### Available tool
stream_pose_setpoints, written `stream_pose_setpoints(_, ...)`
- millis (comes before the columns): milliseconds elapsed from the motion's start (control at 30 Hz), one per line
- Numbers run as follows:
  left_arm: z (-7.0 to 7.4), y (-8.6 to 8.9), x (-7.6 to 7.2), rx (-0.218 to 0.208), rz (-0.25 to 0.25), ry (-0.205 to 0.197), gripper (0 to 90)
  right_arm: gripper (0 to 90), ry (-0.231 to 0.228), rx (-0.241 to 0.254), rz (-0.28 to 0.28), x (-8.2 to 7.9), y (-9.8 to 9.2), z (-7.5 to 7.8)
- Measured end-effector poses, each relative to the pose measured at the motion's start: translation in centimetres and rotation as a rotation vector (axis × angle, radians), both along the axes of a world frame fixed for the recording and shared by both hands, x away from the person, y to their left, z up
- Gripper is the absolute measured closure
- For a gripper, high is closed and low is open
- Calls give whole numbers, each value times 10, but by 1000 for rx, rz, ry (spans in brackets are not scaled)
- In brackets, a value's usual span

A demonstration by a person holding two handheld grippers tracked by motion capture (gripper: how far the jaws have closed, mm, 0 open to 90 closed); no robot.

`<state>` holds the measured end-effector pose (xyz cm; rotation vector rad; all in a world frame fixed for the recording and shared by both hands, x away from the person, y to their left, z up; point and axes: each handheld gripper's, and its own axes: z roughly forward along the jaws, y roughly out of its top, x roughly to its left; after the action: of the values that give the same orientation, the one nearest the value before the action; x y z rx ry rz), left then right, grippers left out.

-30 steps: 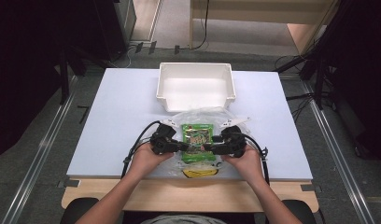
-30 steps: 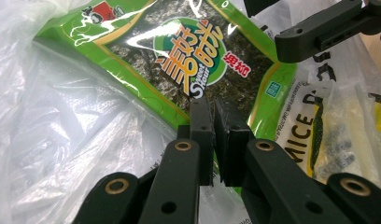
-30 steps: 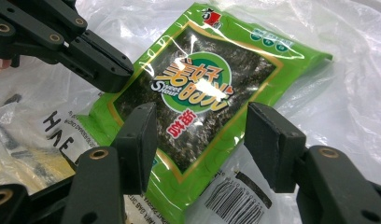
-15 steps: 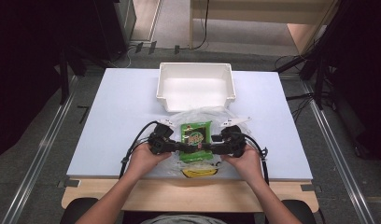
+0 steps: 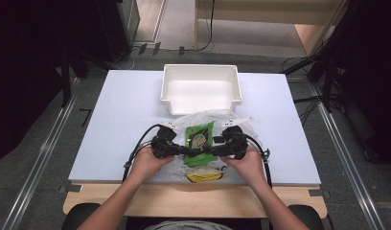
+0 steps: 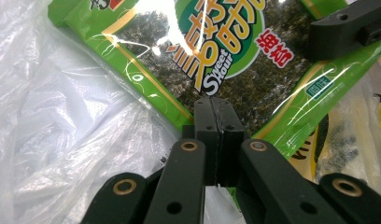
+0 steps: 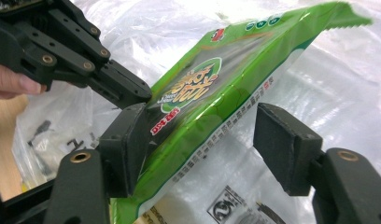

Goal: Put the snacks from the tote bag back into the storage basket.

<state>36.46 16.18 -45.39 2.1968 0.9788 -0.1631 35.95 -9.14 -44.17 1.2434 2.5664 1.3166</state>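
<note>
A green seaweed snack packet (image 5: 199, 136) (image 6: 216, 46) (image 7: 226, 79) lies tilted on a crumpled clear plastic bag (image 5: 232, 120) (image 6: 62, 140) near the table's front edge. My left gripper (image 5: 186, 150) (image 6: 212, 105) comes in from the left, its jaws pressed together on the packet's near corner. From the right, my right gripper (image 5: 210, 152) (image 7: 212, 135) straddles the packet's other edge. Its jaws have just been opening. One pad (image 7: 128, 140) still touches the packet while the other stands clear of it. The left gripper's tip (image 7: 132, 93) shows against the packet's far edge.
An empty white bin (image 5: 201, 88) stands behind the bag at mid table. A yellow printed item (image 5: 203, 177) peeks out under the bag at the front edge. The white tabletop (image 5: 112, 124) stretches to both sides.
</note>
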Motion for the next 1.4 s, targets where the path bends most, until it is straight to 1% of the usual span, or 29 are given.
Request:
stream_pose_setpoints(100, -1, 0, 1, -4, 0, 2, 900, 346, 40, 4, 10, 5, 3, -1)
stream_pose_setpoints(133, -1, 0, 1, -7, 3, 1, 900, 345, 46, 8, 13, 7, 5, -2)
stream_pose_setpoints(300, -2, -1, 1, -11, 5, -2, 900, 350, 53, -15, 14, 14, 12, -3)
stream_pose_setpoints(433, -3, -2, 0, -12, -4, -18, 900, 372, 67, -24, 16, 20, 18, -4)
stream_pose_setpoints(533, -3, -3, -1, -9, -1, -24, 900, 401, 77, -33, 23, 25, 24, -5)
stream_pose_setpoints(600, -3, -3, -1, -10, -1, -24, 900, 425, 65, -47, 27, 25, 25, -5)
stream_pose_setpoints(667, -3, -2, -1, -13, -5, -19, 900, 449, 74, -38, 21, 24, 24, -4)
stream_pose_setpoints(733, -3, -2, 0, -26, -12, -15, 872, 470, 83, -30, 21, 24, 21, -5)
stream_pose_setpoints(767, -3, -2, -1, -31, -17, -13, 872, 470, 83, -30, 21, 24, 21, -5)
stream_pose_setpoints(800, -2, -1, -1, -34, -19, -10, 838, 483, 84, -24, 19, 23, 20, -5)
stream_pose_setpoints(900, 0, 0, -1, -39, -27, -2, 812, 495, 88, -19, 14, 22, 18, -4)
stream_pose_setpoints(933, 0, 0, -1, -46, -22, 8, 795, 501, 87, -12, 17, 22, 18, -4)
stream_pose_setpoints(967, 0, 1, -1, -53, -18, 10, 770, 511, 89, -6, 14, 20, 16, -3)
stream_pose_setpoints(1000, 1, 1, -1, -50, -17, 7, 770, 511, 89, -6, 14, 20, 16, -3)
stream_pose_setpoints(1067, 3, 3, -2, -50, -11, 9, 714, 527, 81, -1, 16, 19, 14, -1)
stream_pose_setpoints(1133, 4, 5, -2, -44, -6, 11, 704, 533, 79, 3, 15, 19, 14, -1)
stream_pose_setpoints(1267, 5, 9, 0, -55, 10, 18, 674, 558, 73, 13, 13, 17, 11, 2)
stream_pose_setpoints(1367, 5, 11, 1, -66, 19, 29, 633, 575, 82, 29, 15, 17, 9, 3)
stream_pose_setpoints(1400, 5, 12, 1, -65, 22, 29, 633, 575, 82, 29, 15, 17, 9, 3)
